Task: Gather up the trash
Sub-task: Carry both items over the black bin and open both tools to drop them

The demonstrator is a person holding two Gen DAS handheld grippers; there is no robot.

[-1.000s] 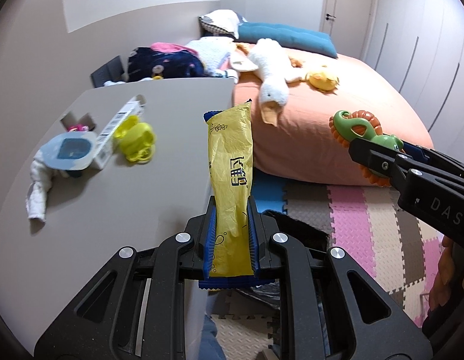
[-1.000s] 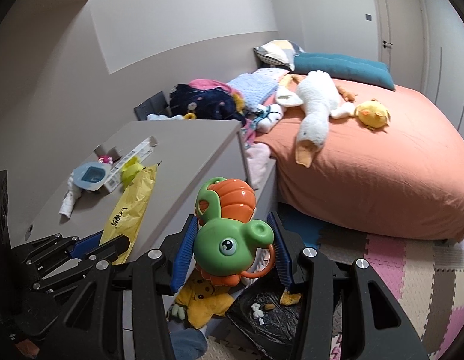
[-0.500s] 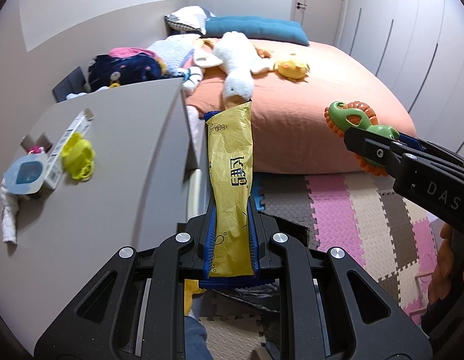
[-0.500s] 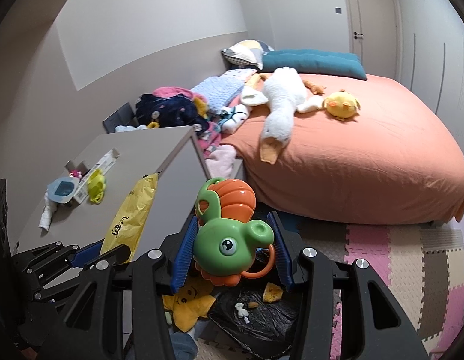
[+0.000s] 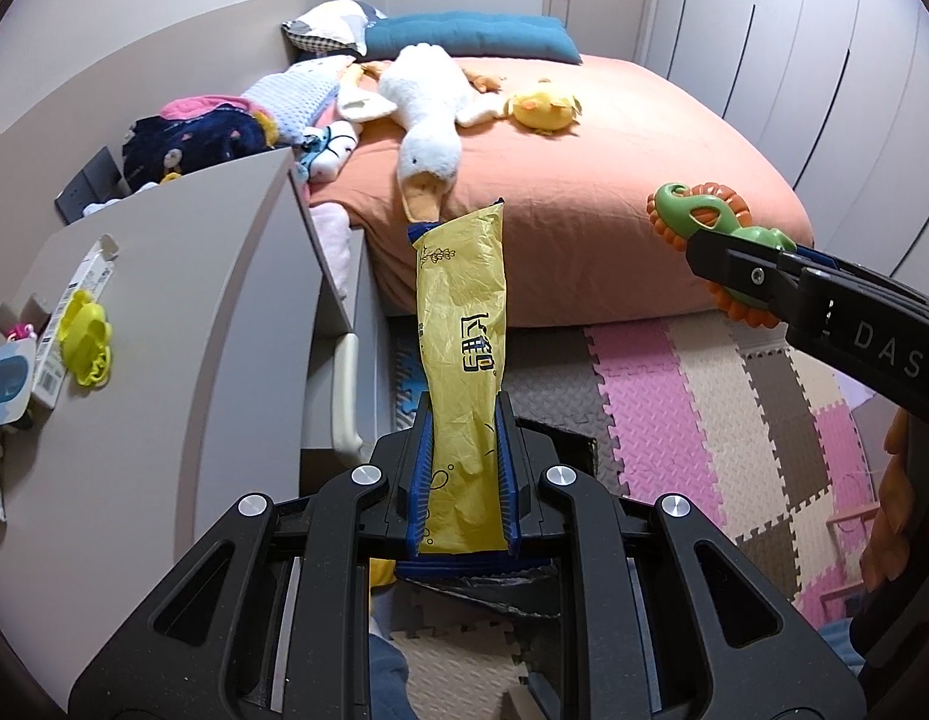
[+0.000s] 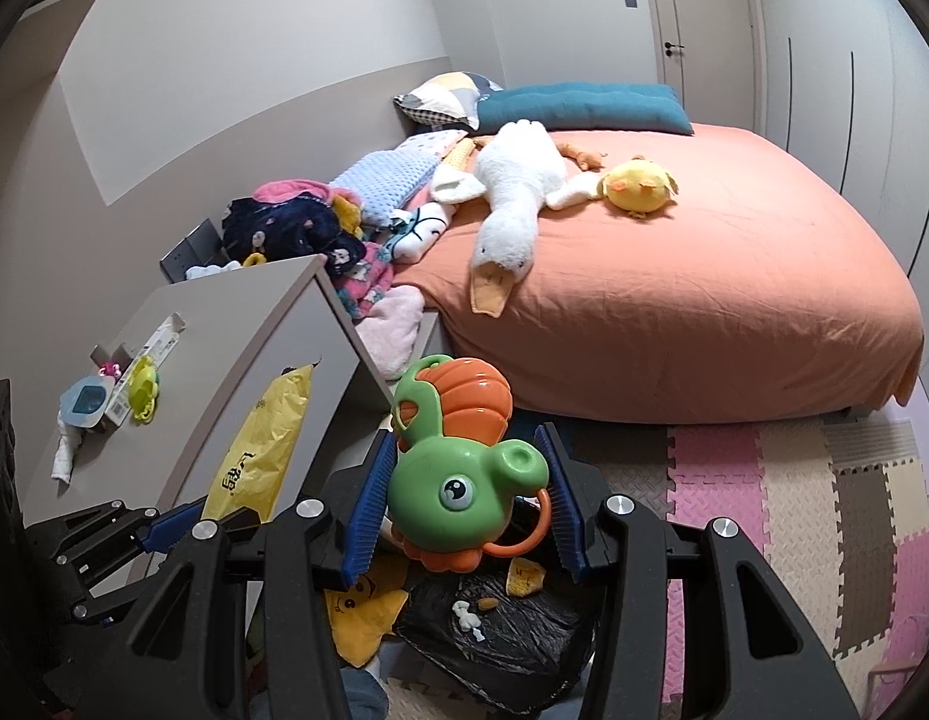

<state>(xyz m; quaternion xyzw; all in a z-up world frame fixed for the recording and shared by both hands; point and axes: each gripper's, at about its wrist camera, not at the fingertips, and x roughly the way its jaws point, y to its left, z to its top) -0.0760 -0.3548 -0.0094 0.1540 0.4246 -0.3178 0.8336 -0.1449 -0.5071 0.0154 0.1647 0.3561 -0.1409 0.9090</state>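
My left hand-held gripper (image 5: 462, 468) was pinched tight on a long yellow crinkled plastic snack wrapper (image 5: 462, 324), which stuck up from between the blue pads and out over the floor beside the bed. My right hand-held gripper (image 6: 461, 495) was clamped on a green and orange plastic turtle toy (image 6: 464, 480), the blue pads pressing its head from both sides. From the right wrist view I saw, below the toy, an open black plastic trash bag (image 6: 494, 630) on the floor with a few small scraps in it, and a yellow star-shaped plush (image 6: 359, 618) just beside it. On the grey tabletop (image 5: 182, 312) to the left lay a small yellow plastic toy (image 5: 89, 336), a white cardboard box (image 5: 74, 312) and a blue-lidded cup (image 5: 5, 381), close together. A white goose plush (image 6: 512, 204) lay on the orange-covered bed (image 6: 704, 300).
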